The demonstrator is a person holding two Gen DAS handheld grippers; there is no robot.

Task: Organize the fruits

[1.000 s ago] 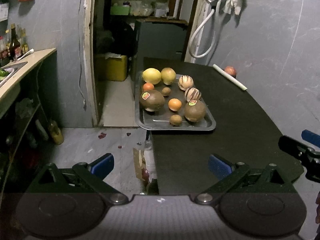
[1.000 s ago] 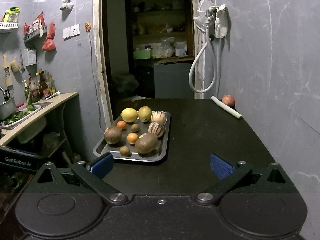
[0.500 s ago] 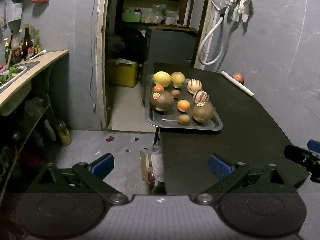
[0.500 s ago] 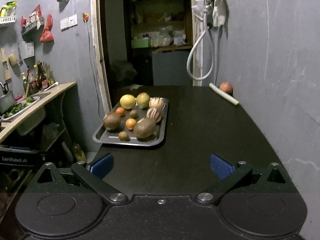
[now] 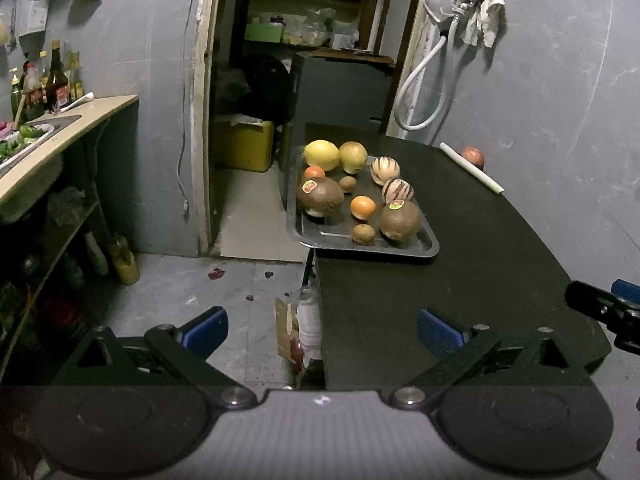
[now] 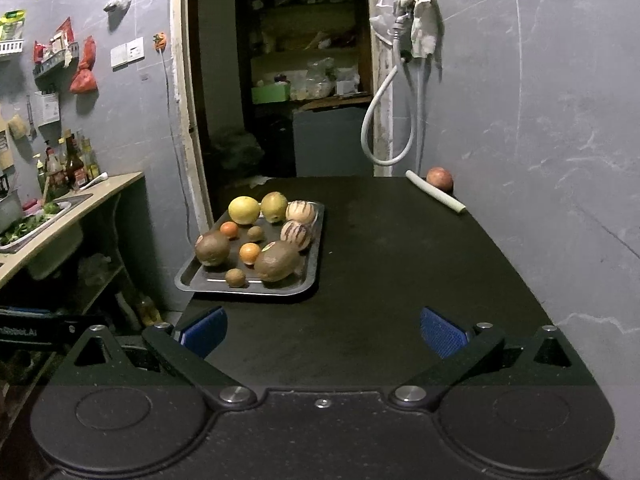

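Note:
A dark metal tray point(image 5: 430, 249) point(image 6: 191, 283) sits at the left edge of a black table point(image 5: 480, 264) point(image 6: 400, 264). It holds several fruits: two yellow citrus point(image 5: 321, 155), two striped melons point(image 5: 385, 170), two brown round fruits point(image 6: 277, 266), small oranges point(image 6: 249, 253) and small brown fruits. A red fruit point(image 6: 439, 178) lies alone at the far right by the wall. My left gripper point(image 5: 322, 330) is open and empty, off the table's near left corner. My right gripper point(image 6: 322, 330) is open and empty above the table's near edge.
A white cylinder point(image 6: 435, 197) lies next to the red fruit. A counter with sink and bottles point(image 5: 48, 120) stands at the left. A doorway point(image 6: 304, 80) opens behind the table. A bottle and bag point(image 5: 304, 332) stand on the floor by the table's corner.
Both grippers have tilted slightly, so the tray sits lower in each view than half a second ago. Neither gripper's opening has changed. The fruits have not moved.

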